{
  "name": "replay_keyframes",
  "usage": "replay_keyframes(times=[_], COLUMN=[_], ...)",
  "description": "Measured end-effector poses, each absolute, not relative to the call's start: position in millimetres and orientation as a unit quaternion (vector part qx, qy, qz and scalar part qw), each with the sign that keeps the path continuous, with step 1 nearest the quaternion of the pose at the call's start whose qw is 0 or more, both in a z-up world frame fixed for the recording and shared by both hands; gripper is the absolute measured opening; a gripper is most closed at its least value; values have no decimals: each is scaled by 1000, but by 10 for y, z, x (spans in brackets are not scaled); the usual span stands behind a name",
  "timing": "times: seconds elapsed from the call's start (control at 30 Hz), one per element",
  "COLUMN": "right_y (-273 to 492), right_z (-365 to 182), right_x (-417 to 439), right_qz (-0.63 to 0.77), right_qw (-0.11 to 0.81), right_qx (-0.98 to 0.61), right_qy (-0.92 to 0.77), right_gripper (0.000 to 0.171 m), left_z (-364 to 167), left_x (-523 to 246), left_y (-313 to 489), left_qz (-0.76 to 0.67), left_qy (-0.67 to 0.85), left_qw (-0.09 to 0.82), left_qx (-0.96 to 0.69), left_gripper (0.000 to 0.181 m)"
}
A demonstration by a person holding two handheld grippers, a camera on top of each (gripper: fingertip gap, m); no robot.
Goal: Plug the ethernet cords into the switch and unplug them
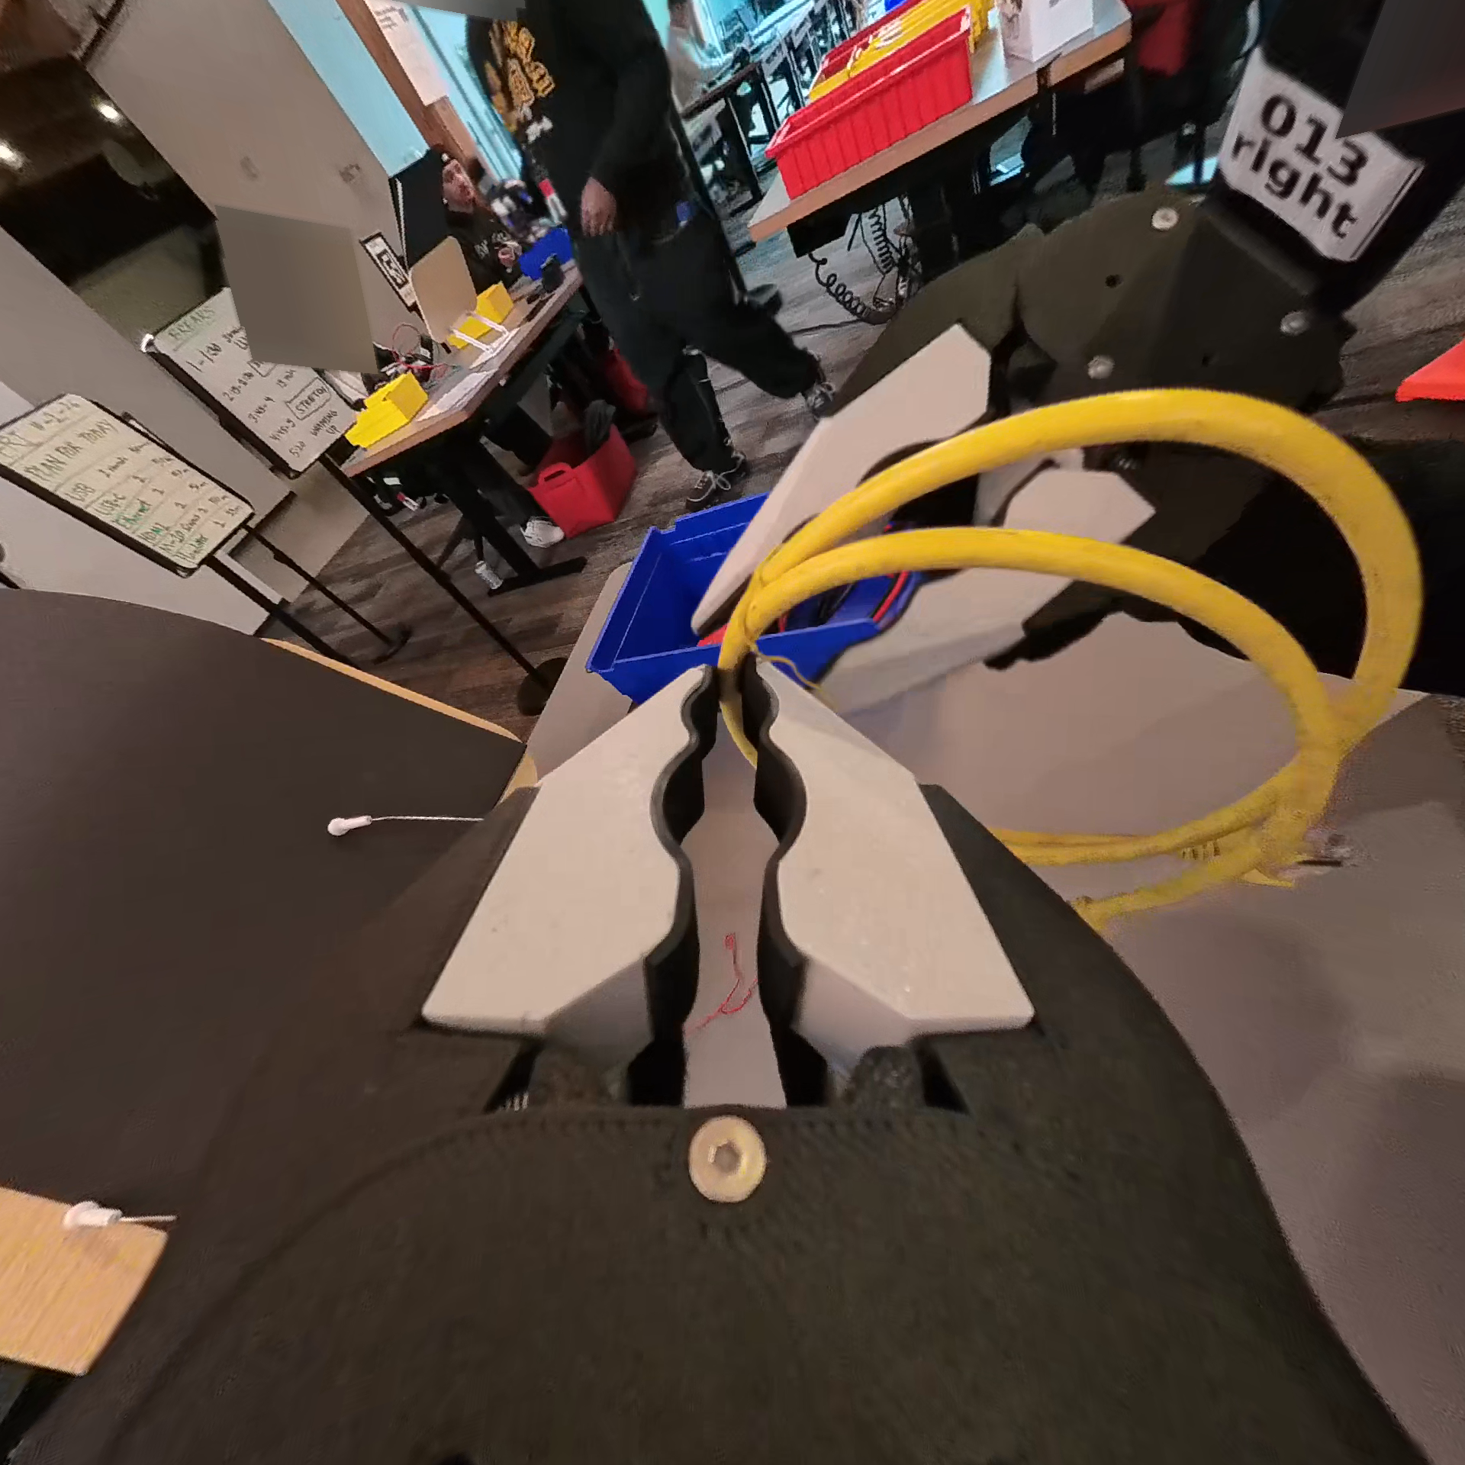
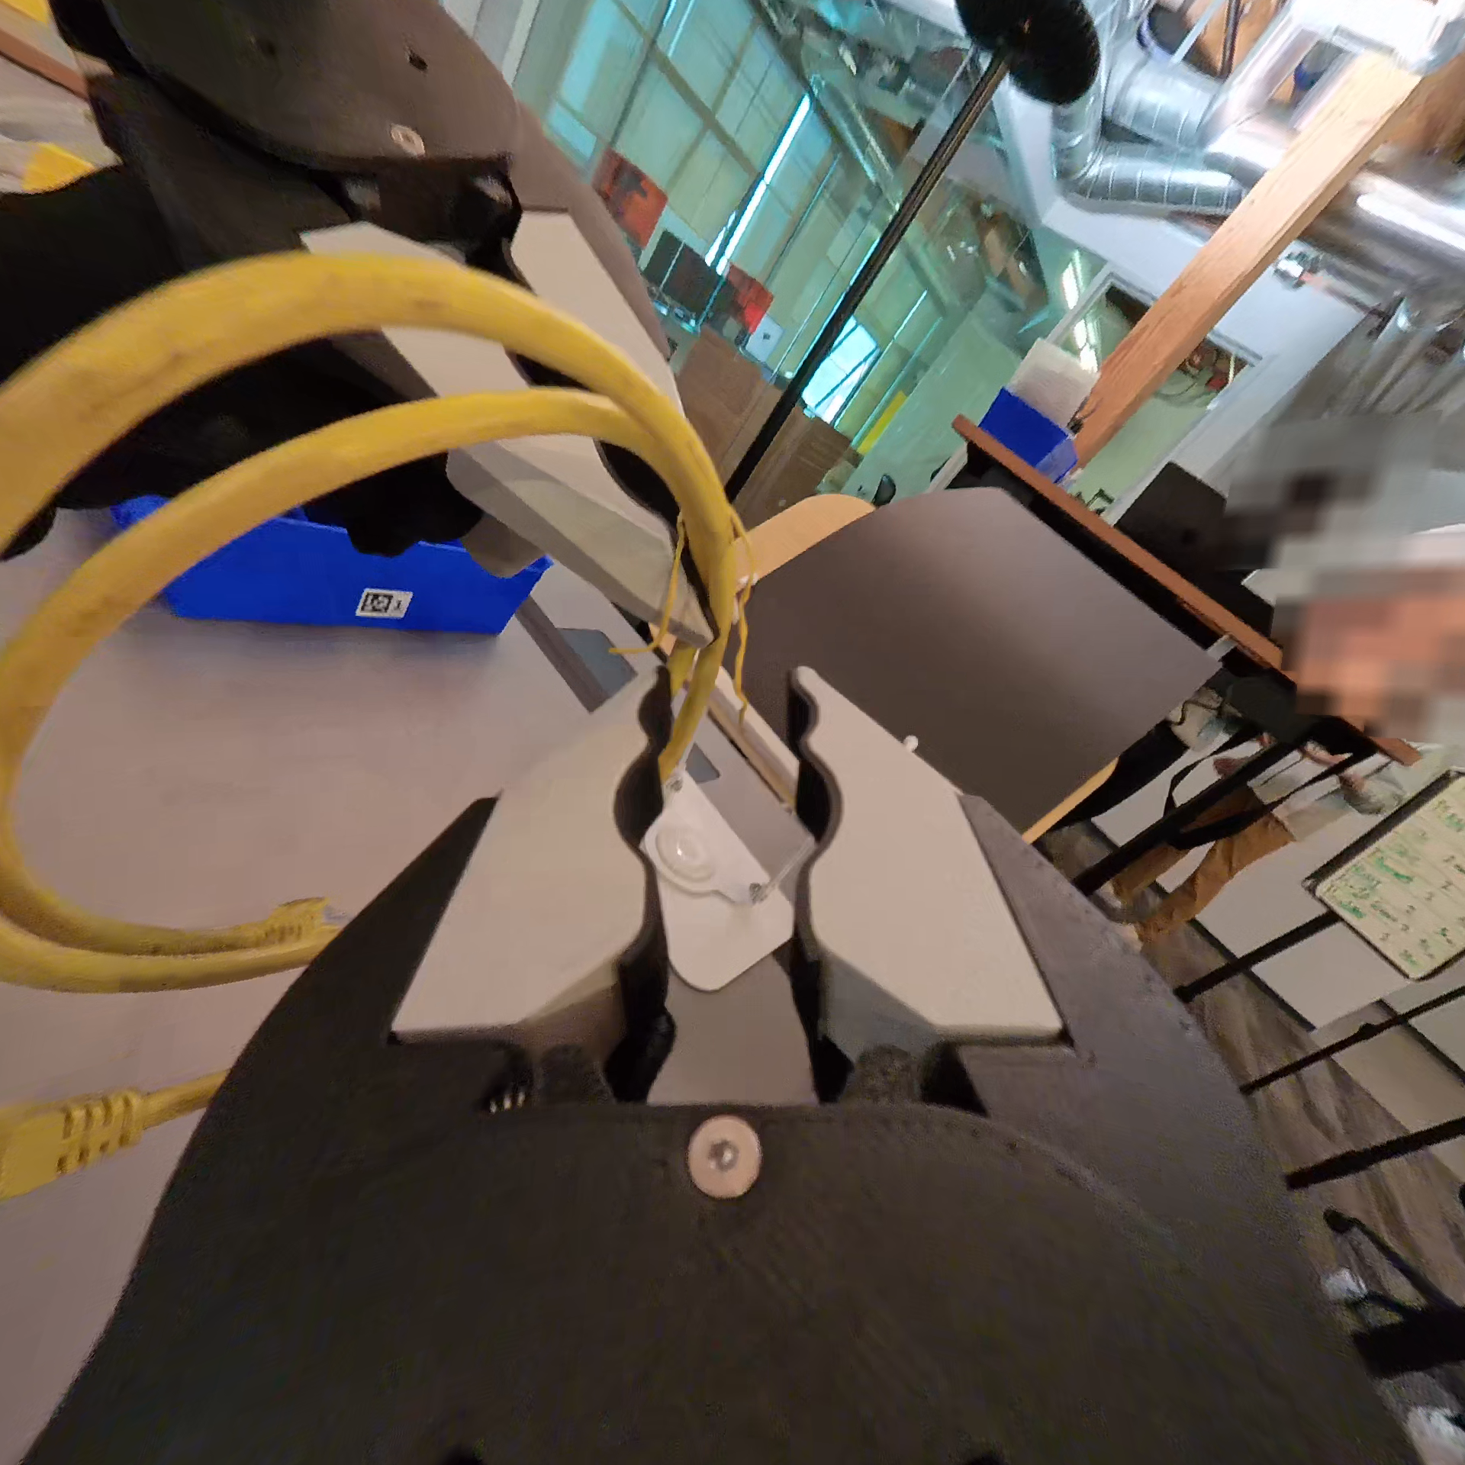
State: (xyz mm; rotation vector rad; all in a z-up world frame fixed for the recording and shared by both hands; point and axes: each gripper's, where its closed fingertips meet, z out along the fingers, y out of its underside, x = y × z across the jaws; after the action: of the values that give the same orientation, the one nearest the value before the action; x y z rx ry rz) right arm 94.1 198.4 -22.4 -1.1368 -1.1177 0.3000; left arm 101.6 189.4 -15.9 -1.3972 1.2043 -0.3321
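The left tongs (image 1: 731, 682) are closed on the yellow ethernet cords (image 1: 1110, 555), which are pinched at the very tips of the two grey fingers, near the middle of the left wrist view. From that pinch two yellow strands rise and curve in wide loops toward the right of the frame, then drop back to the grey desk (image 1: 1030, 737), where further lengths and a plug end lie at centre right. The right tongs (image 1: 761, 626) are seen in the upper right of the same view, reaching down to the same spot on the cords from the far side.

In the right wrist view the right tongs (image 2: 725, 682) are parted, with a clear gap between the fingers; the yellow ethernet cords (image 2: 317, 301) hang down into that gap close to the left finger but are not clamped. A clear plastic plug (image 2: 698, 856) is seen low between the fingers over a pale flat piece. The left tongs (image 2: 698, 626) come in from the upper left and are closed on the cords just above the gap. A yellow plug end (image 2: 55, 1141) lies on the desk at the lower left edge.

A blue bin (image 1: 690, 610) stands on the desk behind the cords. The switch cannot be made out with certainty in either view.
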Motion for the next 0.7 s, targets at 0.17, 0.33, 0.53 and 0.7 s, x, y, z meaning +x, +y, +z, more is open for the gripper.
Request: replay_keyframes(times=[0.17, 0.33, 0.53, 0.7], right_y=[1934, 1745, 1802, 1801], right_z=[-201, 11, 35, 70], right_x=[1024, 1131, 1022, 1002], right_qz=[143, 76, -82, -119], right_qw=[702, 757, 776, 787], right_qx=[-508, -461, -434, -412], right_qy=[-478, -458, -450, -444], right_gripper=[39, 55, 58, 44], left_z=[-121, -97, -82, -106], left_x=[1004, 1017, 1100, 1161], left_y=[1912, 1930, 1933, 1911], left_qz=[-153, -159, -175, -172], left_qy=[507, 496, 478, 478], left_qw=[594, 595, 590, 582], left_qx=[-606, -612, -627, -635], left_gripper=[3, 3, 3, 3])
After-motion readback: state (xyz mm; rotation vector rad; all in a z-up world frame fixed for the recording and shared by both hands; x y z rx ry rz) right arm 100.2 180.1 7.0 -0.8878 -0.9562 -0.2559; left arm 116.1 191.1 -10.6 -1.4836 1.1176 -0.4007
